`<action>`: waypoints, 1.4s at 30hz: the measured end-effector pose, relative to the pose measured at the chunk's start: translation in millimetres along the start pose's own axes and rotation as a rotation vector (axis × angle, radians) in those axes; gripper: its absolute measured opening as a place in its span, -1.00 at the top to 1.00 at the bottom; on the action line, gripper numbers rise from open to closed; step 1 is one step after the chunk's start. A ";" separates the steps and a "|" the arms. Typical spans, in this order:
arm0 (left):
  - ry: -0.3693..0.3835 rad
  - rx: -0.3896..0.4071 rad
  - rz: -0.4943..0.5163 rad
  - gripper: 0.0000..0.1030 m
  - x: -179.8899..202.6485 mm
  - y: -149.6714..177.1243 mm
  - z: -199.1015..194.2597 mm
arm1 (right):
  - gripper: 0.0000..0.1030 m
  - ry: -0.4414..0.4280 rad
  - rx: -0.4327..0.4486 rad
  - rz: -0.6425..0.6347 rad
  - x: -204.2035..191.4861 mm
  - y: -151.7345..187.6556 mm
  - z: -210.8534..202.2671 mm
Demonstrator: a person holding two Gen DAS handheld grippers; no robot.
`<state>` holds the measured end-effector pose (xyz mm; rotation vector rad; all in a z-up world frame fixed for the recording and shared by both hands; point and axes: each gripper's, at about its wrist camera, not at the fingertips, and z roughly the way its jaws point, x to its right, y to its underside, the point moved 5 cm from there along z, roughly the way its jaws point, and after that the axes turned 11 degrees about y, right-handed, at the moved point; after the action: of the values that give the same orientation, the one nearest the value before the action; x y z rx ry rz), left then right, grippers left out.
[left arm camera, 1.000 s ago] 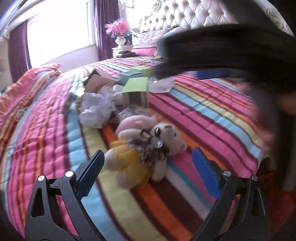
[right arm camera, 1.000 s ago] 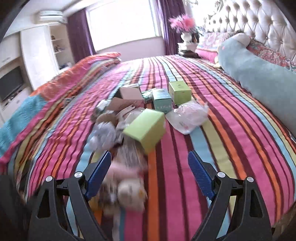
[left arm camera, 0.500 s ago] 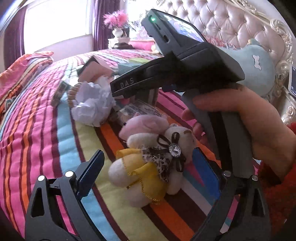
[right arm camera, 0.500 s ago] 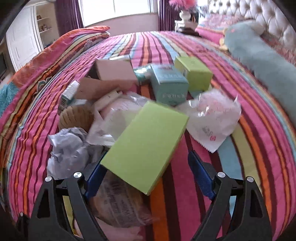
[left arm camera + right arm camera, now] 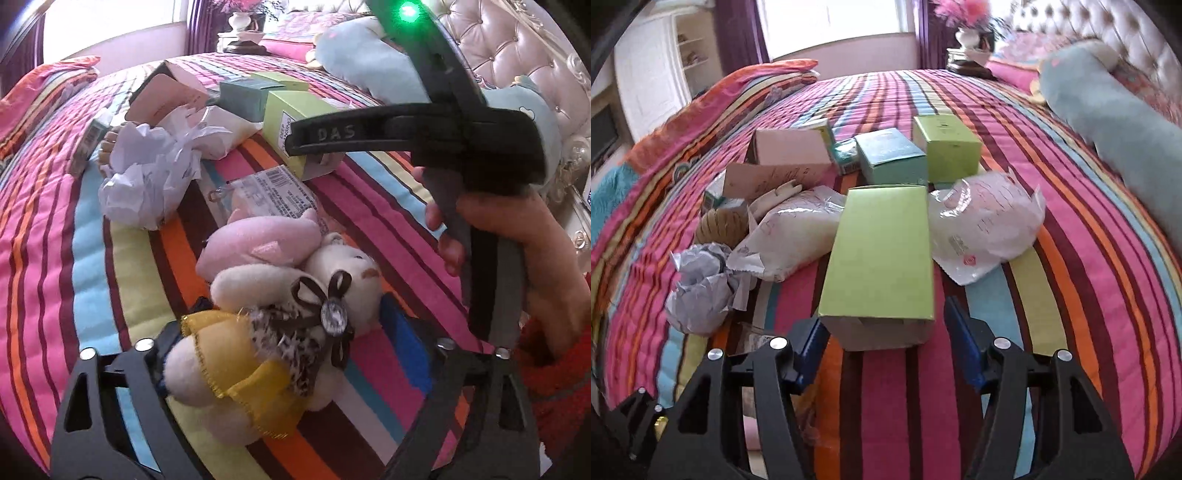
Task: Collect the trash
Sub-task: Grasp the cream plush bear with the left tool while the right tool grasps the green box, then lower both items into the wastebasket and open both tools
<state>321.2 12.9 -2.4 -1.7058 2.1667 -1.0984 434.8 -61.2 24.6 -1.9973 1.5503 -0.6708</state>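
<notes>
Right wrist view shows the right gripper (image 5: pixel 882 345) open and straddling the near end of the long lime-green cardboard box (image 5: pixel 881 258) lying on the striped bed (image 5: pixel 1071 236), positioned for pickup as trash.

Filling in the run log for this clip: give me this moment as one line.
left gripper: open, around teddy bear | right gripper: open, at lime green box | crumpled paper: on bed

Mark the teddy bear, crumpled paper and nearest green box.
teddy bear (image 5: pixel 343 266): left wrist view, its head.
crumpled paper (image 5: pixel 147 177): left wrist view, middle of the wad.
nearest green box (image 5: pixel 882 251): right wrist view, top face.
</notes>
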 end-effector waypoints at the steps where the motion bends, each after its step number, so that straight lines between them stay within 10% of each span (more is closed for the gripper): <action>1: 0.001 0.009 -0.004 -0.47 -0.5 1.4 -1.5 | -0.13 0.001 -0.002 -0.008 -1.7 0.2 2.3; 7: 0.066 0.099 -0.044 0.32 7.8 18.4 -23.6 | 0.12 -0.041 -0.037 0.039 2.8 6.1 8.7; 27: 0.116 0.275 -0.017 0.34 63.6 96.9 -129.4 | 0.12 -0.191 0.173 0.046 39.7 90.6 -126.3; 33: 0.136 0.189 -0.042 0.34 95.8 180.1 -161.9 | 0.12 -0.295 0.105 0.012 31.6 198.2 -197.4; 42: 0.126 -0.160 -0.172 0.34 106.5 321.1 -97.3 | 0.12 -0.333 -0.325 -0.027 -4.2 370.2 -179.5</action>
<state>-14.1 -16.7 -105.4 -1.9740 2.2739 -1.1289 50.1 -152.7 -89.3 -2.2278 1.5003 -0.0846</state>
